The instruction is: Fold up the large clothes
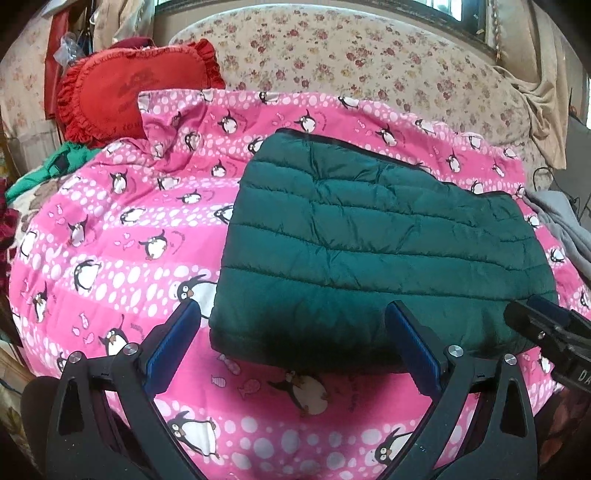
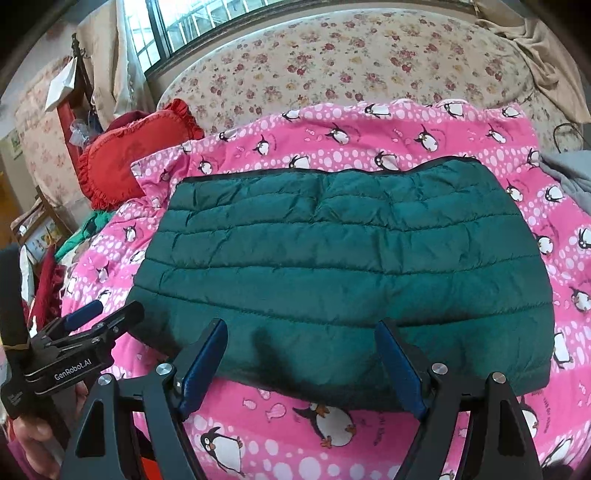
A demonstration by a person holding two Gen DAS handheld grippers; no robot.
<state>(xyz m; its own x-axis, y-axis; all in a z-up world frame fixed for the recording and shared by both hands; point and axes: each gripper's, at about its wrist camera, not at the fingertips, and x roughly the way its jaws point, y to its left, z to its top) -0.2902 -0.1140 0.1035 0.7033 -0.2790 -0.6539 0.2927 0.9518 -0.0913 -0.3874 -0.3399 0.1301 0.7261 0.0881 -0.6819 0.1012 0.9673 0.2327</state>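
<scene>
A dark green quilted puffer jacket [image 1: 376, 240] lies folded into a rectangle on the pink penguin blanket [image 1: 110, 229]; it also shows in the right wrist view [image 2: 343, 258]. My left gripper [image 1: 293, 314] is open and empty, just above the jacket's near left edge. My right gripper [image 2: 301, 332] is open and empty, over the jacket's near edge. The right gripper shows at the right edge of the left wrist view [image 1: 546, 325]. The left gripper shows at the lower left of the right wrist view [image 2: 99, 317].
The pink blanket [image 2: 406, 125] covers a bed with a floral sheet [image 1: 351, 55]. A red frilled cushion [image 1: 122, 92] lies at the back left. Green clothing [image 1: 55, 166] lies left, grey cloth [image 1: 569, 229] right. A window [image 2: 207, 22] is behind.
</scene>
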